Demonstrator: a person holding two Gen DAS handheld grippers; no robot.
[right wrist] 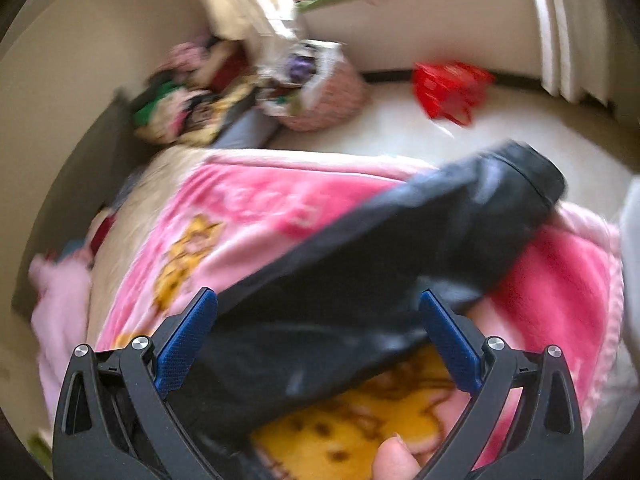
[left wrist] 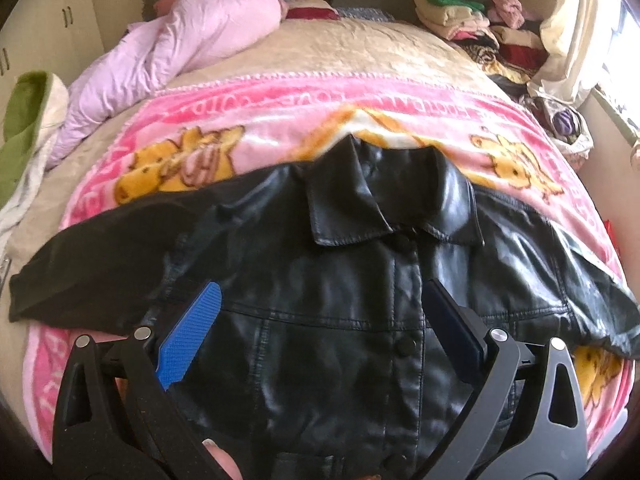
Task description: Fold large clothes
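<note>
Two grippers hover over a black faux-leather jacket (left wrist: 340, 280) spread front-up, collar toward the top of the frame, on a pink cartoon-print fleece blanket (left wrist: 260, 128) covering the bed. The left gripper (left wrist: 320, 312) has its jaws spread wide above the jacket's chest, gripping nothing; the right gripper (right wrist: 316, 320) is likewise agape over the black sleeve (right wrist: 460, 216) running to the upper right of its blurred view. Slick, stiff material may slip from a shallow pinch, or the jaws may catch blanket pile beneath. A pink woven basket (right wrist: 328, 96) in the upper centre holds mixed items, too blurred to name.
</note>
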